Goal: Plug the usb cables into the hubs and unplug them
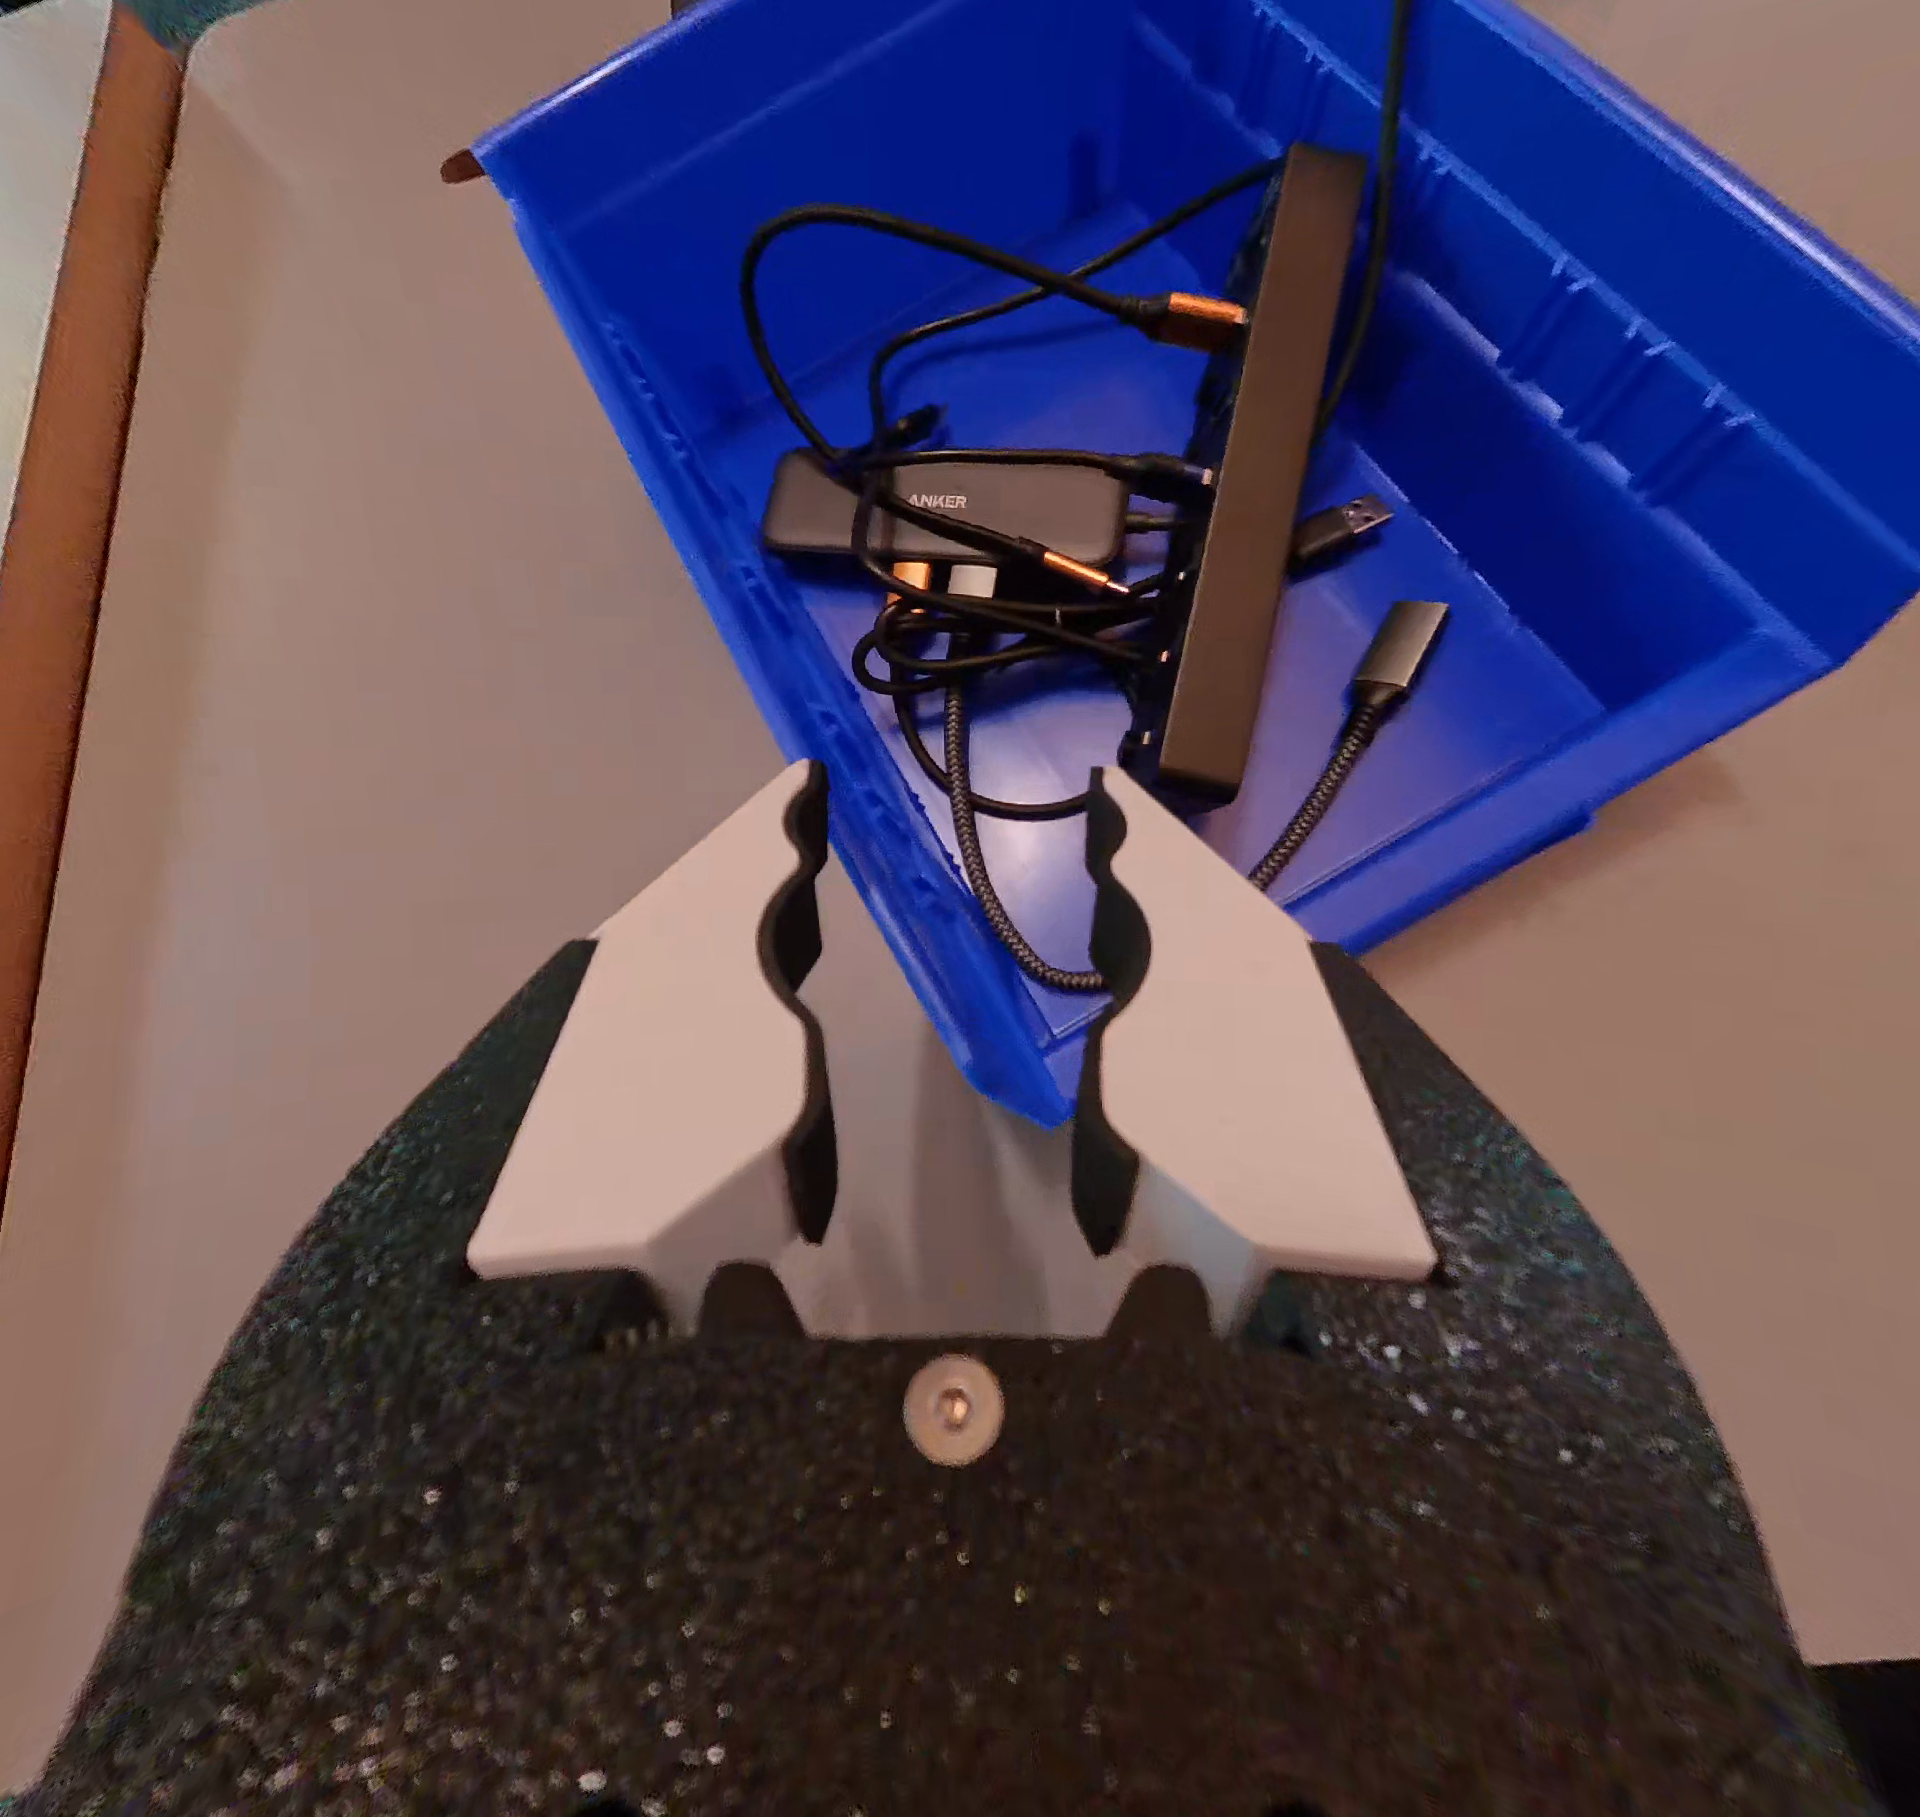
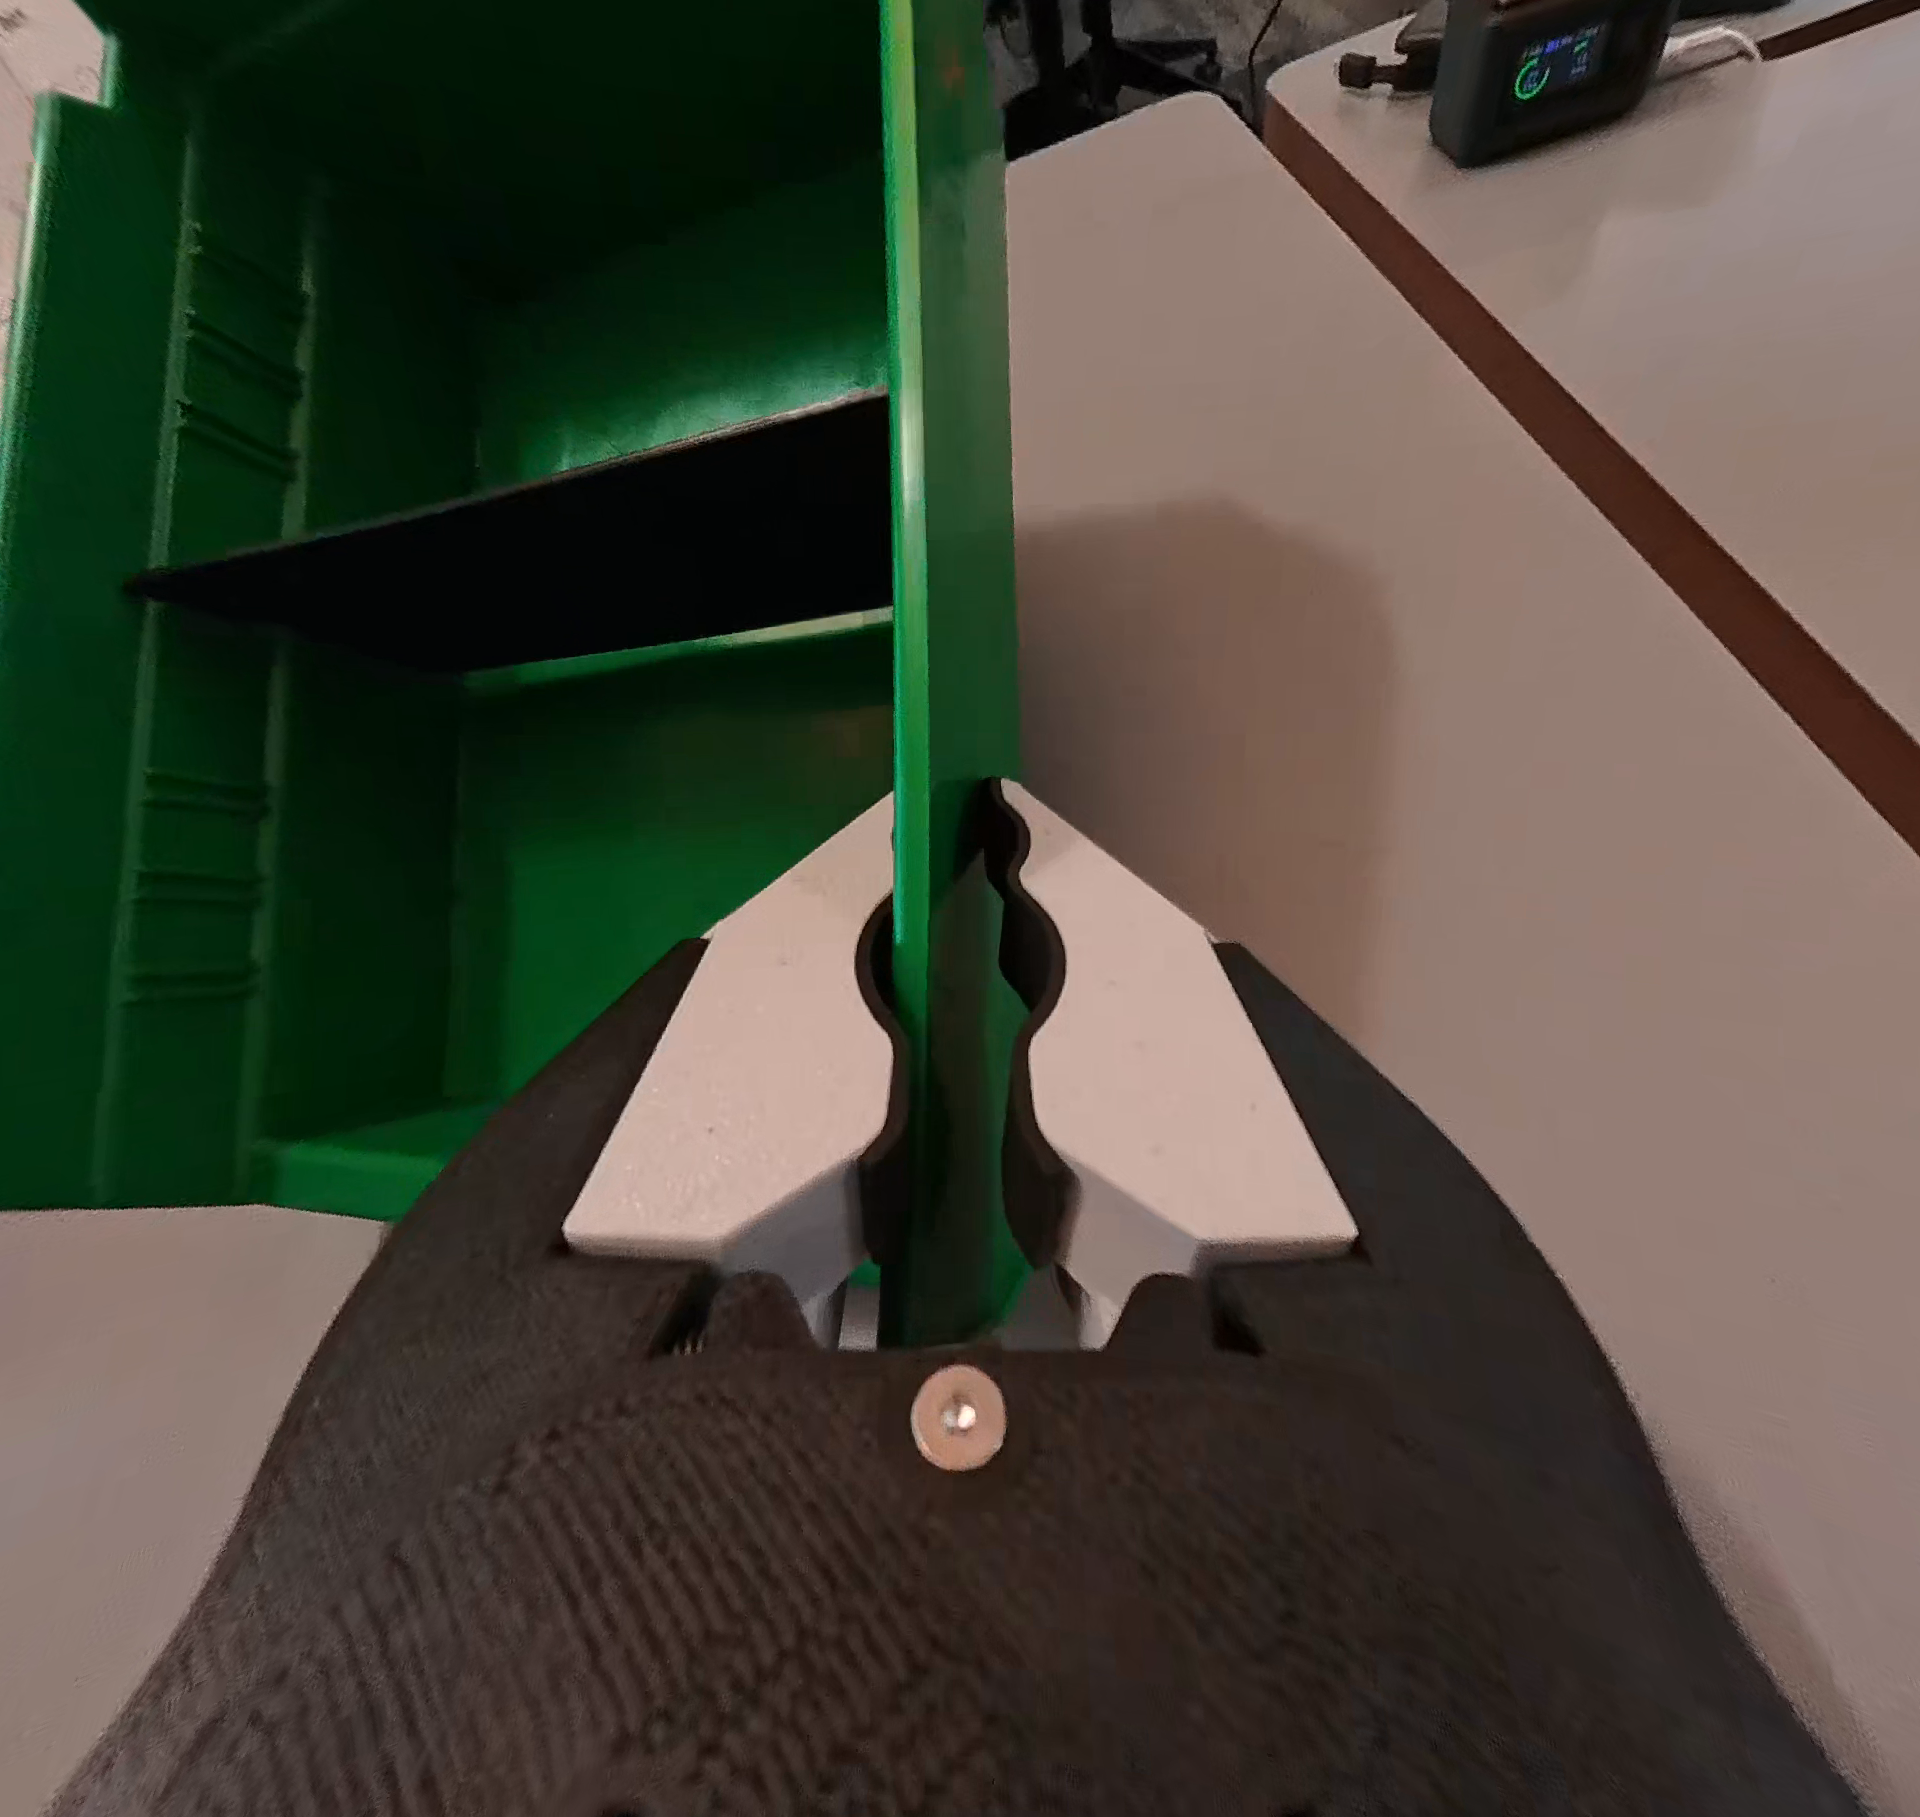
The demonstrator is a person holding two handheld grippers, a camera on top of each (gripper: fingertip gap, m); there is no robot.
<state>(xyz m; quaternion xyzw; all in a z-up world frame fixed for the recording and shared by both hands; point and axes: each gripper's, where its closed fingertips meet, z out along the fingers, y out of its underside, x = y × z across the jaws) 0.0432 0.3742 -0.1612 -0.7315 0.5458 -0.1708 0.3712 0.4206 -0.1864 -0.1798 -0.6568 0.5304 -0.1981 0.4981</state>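
Observation:
In the left wrist view a blue bin (image 1: pixel 1662 479) holds a flat dark hub (image 1: pixel 883 515), a long dark bar hub (image 1: pixel 1252 479) leaning upright, and several tangled black USB cables (image 1: pixel 997 635), one braided (image 1: pixel 982 894). My left gripper (image 1: pixel 951 791) is open and empty, its fingers straddling the bin's near wall. In the right wrist view my right gripper (image 2: pixel 951 811) is shut on the side wall of a green bin (image 2: pixel 940 520), which has a black divider (image 2: pixel 582 562) inside.
Both bins rest on a grey table (image 1: pixel 364 728). A second table (image 2: pixel 1714 333) to the right carries a dark device with a lit screen (image 2: pixel 1548 74). Chair legs show behind the green bin.

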